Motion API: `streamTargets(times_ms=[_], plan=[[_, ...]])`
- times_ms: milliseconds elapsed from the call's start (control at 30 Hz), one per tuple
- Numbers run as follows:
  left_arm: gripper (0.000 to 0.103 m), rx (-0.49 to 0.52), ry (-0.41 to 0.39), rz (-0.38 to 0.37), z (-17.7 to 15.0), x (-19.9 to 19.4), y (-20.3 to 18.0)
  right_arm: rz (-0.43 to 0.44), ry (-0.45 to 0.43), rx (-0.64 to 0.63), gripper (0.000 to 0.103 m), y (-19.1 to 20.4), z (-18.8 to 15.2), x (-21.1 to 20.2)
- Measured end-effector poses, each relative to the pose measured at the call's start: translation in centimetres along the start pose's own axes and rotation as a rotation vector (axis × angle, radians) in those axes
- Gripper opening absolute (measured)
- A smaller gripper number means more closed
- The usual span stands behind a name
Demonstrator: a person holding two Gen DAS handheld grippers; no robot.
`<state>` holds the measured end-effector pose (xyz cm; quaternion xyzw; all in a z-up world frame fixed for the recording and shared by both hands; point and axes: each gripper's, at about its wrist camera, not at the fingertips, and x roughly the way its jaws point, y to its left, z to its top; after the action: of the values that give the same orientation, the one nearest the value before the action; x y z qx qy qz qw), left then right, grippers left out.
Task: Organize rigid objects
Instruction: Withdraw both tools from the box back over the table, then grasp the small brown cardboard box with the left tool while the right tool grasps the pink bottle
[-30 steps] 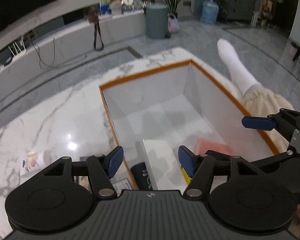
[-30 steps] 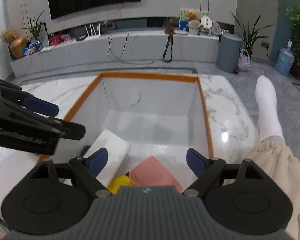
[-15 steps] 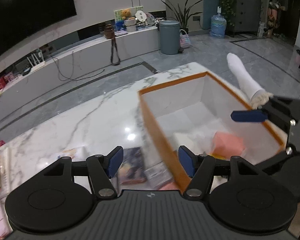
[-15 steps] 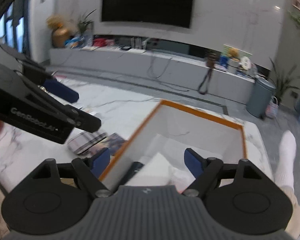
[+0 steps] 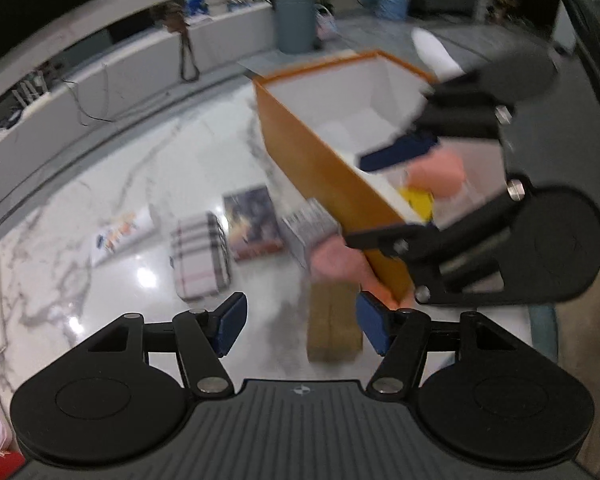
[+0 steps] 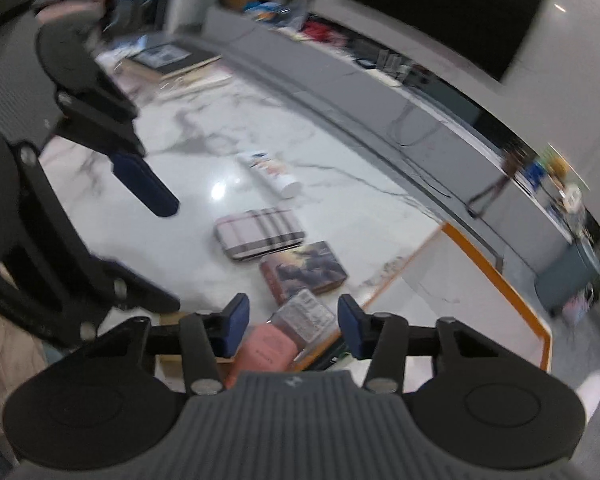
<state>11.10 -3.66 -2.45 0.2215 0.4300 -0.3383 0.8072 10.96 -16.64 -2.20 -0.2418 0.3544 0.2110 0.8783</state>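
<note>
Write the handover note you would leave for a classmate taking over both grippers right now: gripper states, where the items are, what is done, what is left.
Left gripper: open, empty, above the marble table.
Right gripper: open, empty, over the items beside the orange box.
Done: a pink item and a yellow item lie inside the box.
Left on the table: plaid case, picture book, grey patterned box, pink box, cardboard box, white tube.
The frames are blurred, so check positions before grasping.

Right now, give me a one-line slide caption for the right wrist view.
Open right gripper above pink box beside orange-rimmed white bin; plaid case and book on marble table.
</note>
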Motion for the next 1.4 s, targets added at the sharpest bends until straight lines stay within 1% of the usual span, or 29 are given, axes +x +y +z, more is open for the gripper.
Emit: streamTargets(times_ms=[67, 167, 300, 400, 467, 500, 567, 600, 633, 667, 800, 933, 1033, 1100, 1200, 1300, 1333, 1367, 1400], plan=[[0.075, 0.031, 0.017, -0.001, -0.9, 0.8, -0.4, 0.035, 0.015, -0.06, 0.047, 0.6, 0.5, 0.5], [0.077, 0.051, 0.037, -0.024, -1.8, 1.9, -0.8, 0.05, 0.059, -0.15, 0.047, 1.4, 0.6, 1.3], [0.078, 0.053, 0.052, -0.036, -2.2, 3.5, -1.3, 0.071, 0.121, -0.195, 0.047, 1.2, 1.1, 2.6], [0.077, 0.026, 0.069, -0.037, -2.1, 4.7, -1.2, 0.108, 0.158, -0.223, 0.047, 1.0, 1.2, 3.4], [0.073, 0.006, 0.082, -0.052, -2.0, 5.5, -1.0, 0.121, 0.181, -0.245, 0.046, 1.1, 1.2, 3.7], [0.071, -0.004, 0.087, -0.054, -2.0, 5.7, -1.0, 0.125, 0.19, -0.252, 0.043, 1.2, 1.2, 3.8], [0.06, -0.022, 0.088, -0.071, -2.0, 5.9, -0.9, 0.133, 0.197, -0.26, 0.04, 1.5, 1.1, 3.9], [0.056, -0.028, 0.089, -0.084, -2.0, 6.0, -0.8, 0.131, 0.191, -0.259, 0.04, 1.7, 1.1, 3.8], [0.05, -0.033, 0.09, -0.097, -2.1, 5.9, -0.8, 0.129, 0.185, -0.253, 0.039, 1.8, 1.0, 3.7], [0.05, -0.037, 0.088, -0.096, -2.2, 5.8, -0.8, 0.127, 0.179, -0.245, 0.037, 2.0, 0.9, 3.6], [0.05, -0.05, 0.113, -0.06, -2.4, 5.3, -0.6, 0.097, 0.143, -0.173, 0.033, 2.6, -0.1, 2.8], [0.05, -0.08, 0.124, -0.027, -3.5, 4.5, 0.4, 0.084, 0.074, -0.115, 0.032, 3.8, -1.6, 1.2], [0.05, -0.104, 0.132, -0.021, -4.2, 3.9, 1.0, 0.081, 0.057, -0.08, 0.032, 4.8, -3.0, 0.7], [0.05, -0.101, 0.144, -0.007, -4.6, 3.5, 1.0, 0.073, 0.073, -0.055, 0.027, 5.4, -4.1, 1.0], [0.05, -0.101, 0.161, 0.016, -5.1, 3.1, 1.0, 0.048, 0.113, 0.013, 0.027, 5.8, -5.5, 1.4], [0.05, -0.109, 0.17, 0.03, -5.5, 2.7, 1.1, 0.031, 0.168, 0.125, 0.028, 5.4, -6.7, 2.1], [0.05, -0.111, 0.172, 0.032, -5.6, 2.6, 1.2, 0.027, 0.18, 0.162, 0.03, 5.2, -7.0, 2.3], [0.05, -0.115, 0.174, 0.036, -5.7, 2.5, 1.2, 0.024, 0.189, 0.196, 0.034, 4.9, -7.3, 2.5], [0.05, -0.118, 0.176, 0.04, -5.8, 2.4, 1.3, 0.021, 0.202, 0.24, 0.041, 4.5, -7.5, 2.8]])
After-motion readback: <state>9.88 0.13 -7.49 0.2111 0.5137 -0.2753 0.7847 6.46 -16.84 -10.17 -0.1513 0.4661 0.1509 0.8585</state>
